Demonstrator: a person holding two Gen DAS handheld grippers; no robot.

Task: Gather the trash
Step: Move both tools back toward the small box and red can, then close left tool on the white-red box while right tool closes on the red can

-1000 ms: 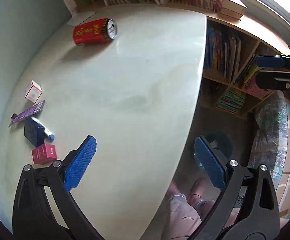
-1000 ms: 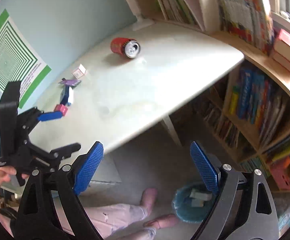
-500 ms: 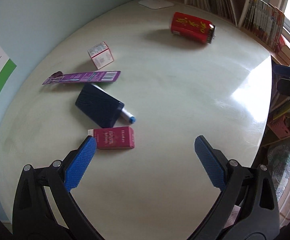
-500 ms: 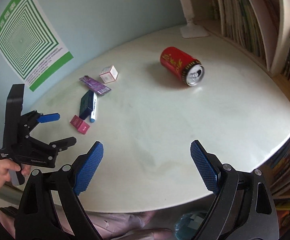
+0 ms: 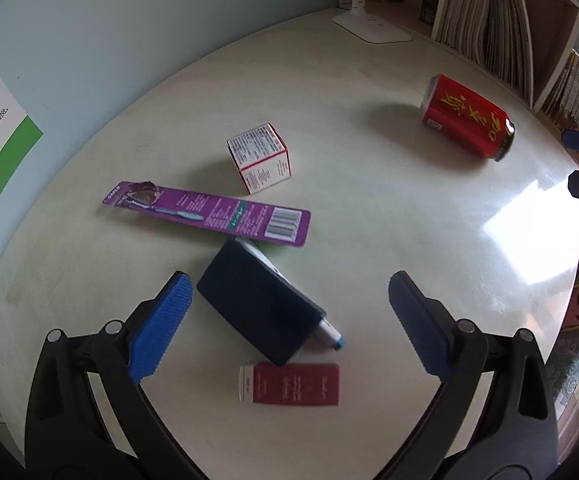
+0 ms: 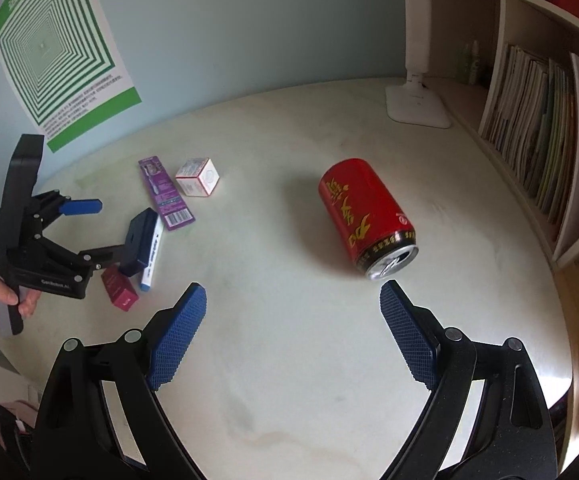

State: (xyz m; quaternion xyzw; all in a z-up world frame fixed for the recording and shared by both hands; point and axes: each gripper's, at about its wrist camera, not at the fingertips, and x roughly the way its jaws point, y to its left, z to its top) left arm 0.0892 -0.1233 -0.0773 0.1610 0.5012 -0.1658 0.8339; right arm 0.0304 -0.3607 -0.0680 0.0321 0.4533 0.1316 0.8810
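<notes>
A red drink can [image 6: 365, 216] lies on its side on the pale round table [image 6: 289, 340]; it also shows in the left wrist view [image 5: 467, 117]. My right gripper [image 6: 291, 320] is open and empty, just short of the can. My left gripper [image 5: 287, 312] is open and empty, over a dark blue box [image 5: 259, 306] lying on a white pen [image 5: 329, 334], with a small red box [image 5: 289, 384] below. A purple toothbrush card [image 5: 209, 213] and a small white carton [image 5: 259, 157] lie beyond. The left gripper also shows in the right wrist view [image 6: 93, 232].
A white lamp base [image 6: 417, 104] stands at the table's back. Bookshelves [image 6: 529, 120] line the right side. A green-striped poster [image 6: 57, 48] hangs on the blue wall. The table's right edge [image 5: 577, 240] drops off toward the floor.
Both grippers have swung in from beyond the table edge and come lower and closer over the table. The left now hovers over the small boxes; the right has neared the can.
</notes>
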